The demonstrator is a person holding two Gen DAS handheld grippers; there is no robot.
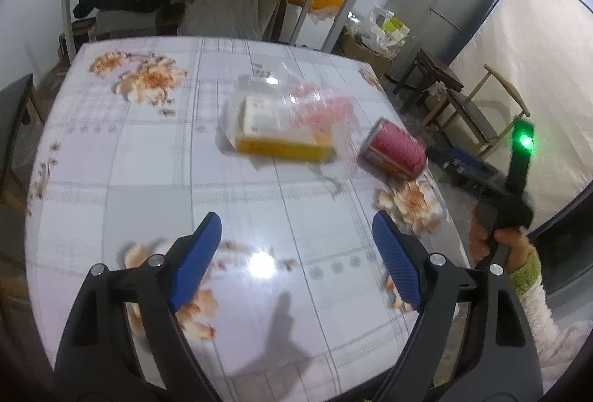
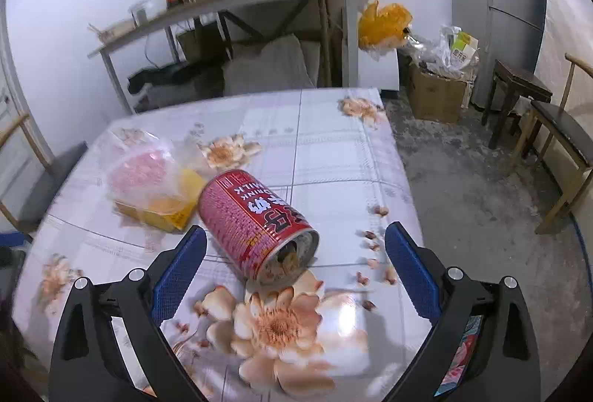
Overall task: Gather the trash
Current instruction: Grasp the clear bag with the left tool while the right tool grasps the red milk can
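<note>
Both claws gape empty, and the right claw [image 2: 294, 266] could nudge the tipped can [image 2: 255, 222] off the worktop [image 2: 333, 150] edge.

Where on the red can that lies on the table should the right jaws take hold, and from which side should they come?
Probably across the middle of the red can, coming down from above. It lies on its side with the open end towards the right gripper, so the round wall offers two opposite sides. The jaws stand open and look wider than the can.
</note>
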